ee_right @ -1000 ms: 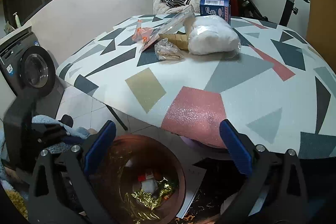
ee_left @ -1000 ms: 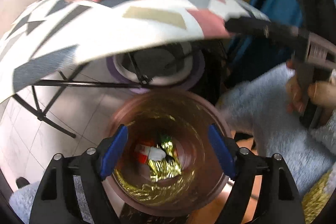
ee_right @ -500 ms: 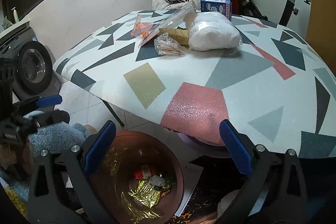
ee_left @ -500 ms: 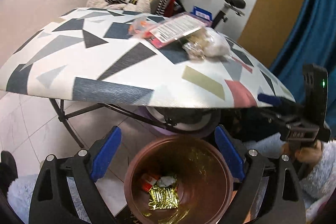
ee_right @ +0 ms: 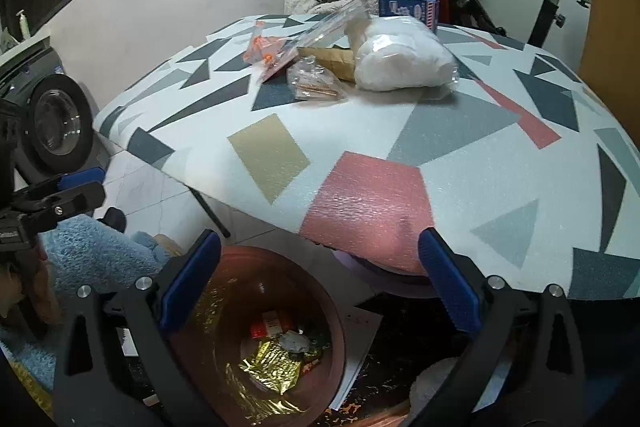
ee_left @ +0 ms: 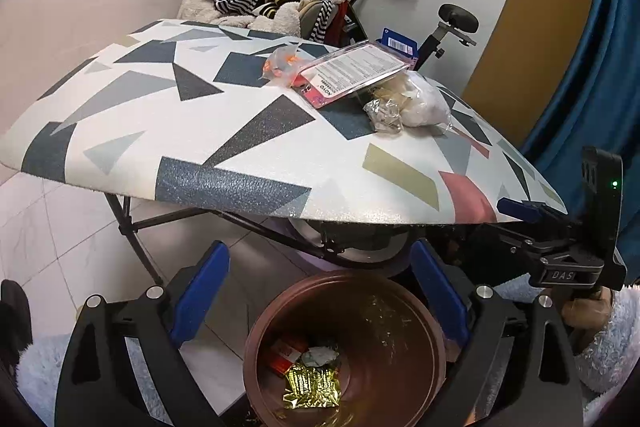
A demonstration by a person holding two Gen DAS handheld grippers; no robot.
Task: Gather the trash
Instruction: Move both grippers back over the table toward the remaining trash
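We judge the job part done: wrappers [ee_left: 312, 383] lie in the brown bin [ee_left: 400, 291] at lower centre, while packets [ee_right: 316, 83] wait upper centre on the table [ee_right: 500, 163], and our left gripper [ee_left: 320, 291] and right gripper [ee_right: 320, 279] both stand wide and empty.

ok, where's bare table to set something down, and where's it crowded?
Bare: the near half of the table, from the pink patch out to both side edges. Crowded: the far middle, around the white plastic bag, small clear bag and blue box.

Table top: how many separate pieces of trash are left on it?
5, clustered at the far side: orange-bits bag, clear flat package, small crumpled bag, white stuffed bag, blue box. The brown paper may be more.
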